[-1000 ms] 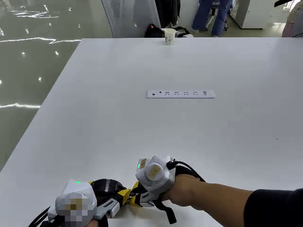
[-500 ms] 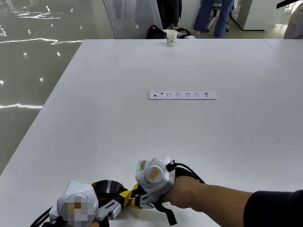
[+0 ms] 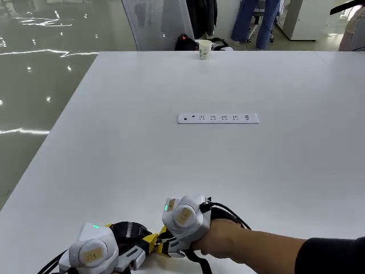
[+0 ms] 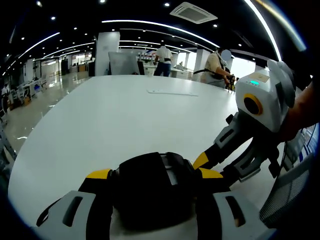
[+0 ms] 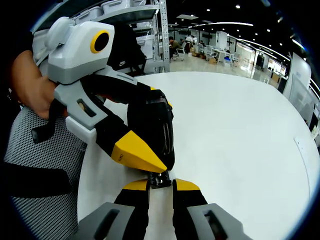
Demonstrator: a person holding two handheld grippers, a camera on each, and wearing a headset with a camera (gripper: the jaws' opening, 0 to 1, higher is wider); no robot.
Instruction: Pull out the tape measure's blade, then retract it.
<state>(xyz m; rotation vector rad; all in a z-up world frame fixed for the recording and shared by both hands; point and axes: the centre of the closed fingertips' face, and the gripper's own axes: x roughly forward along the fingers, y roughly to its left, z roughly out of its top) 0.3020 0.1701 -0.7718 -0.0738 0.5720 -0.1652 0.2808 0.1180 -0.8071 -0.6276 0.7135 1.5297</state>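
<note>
A black tape measure (image 3: 129, 230) sits low at the table's near edge, gripped between the yellow-tipped jaws of my left gripper (image 3: 136, 235). In the left gripper view the tape measure (image 4: 155, 186) sits squarely inside the left gripper (image 4: 155, 175). My right gripper (image 3: 158, 242) points left at it, jaw tips touching the case. In the right gripper view the right gripper (image 5: 161, 184) is shut on the small blade hook (image 5: 160, 179) at the mouth of the tape measure (image 5: 155, 127). Hardly any blade is out.
The white table (image 3: 171, 160) stretches ahead. A white power strip (image 3: 218, 118) lies mid-table and a paper cup (image 3: 204, 48) stands at the far edge. The table's left edge drops to a shiny floor. People stand beyond the far end.
The head camera has tipped a little, so everything sits slightly lower in the picture. Both grippers stay together at the tape measure with no clear move.
</note>
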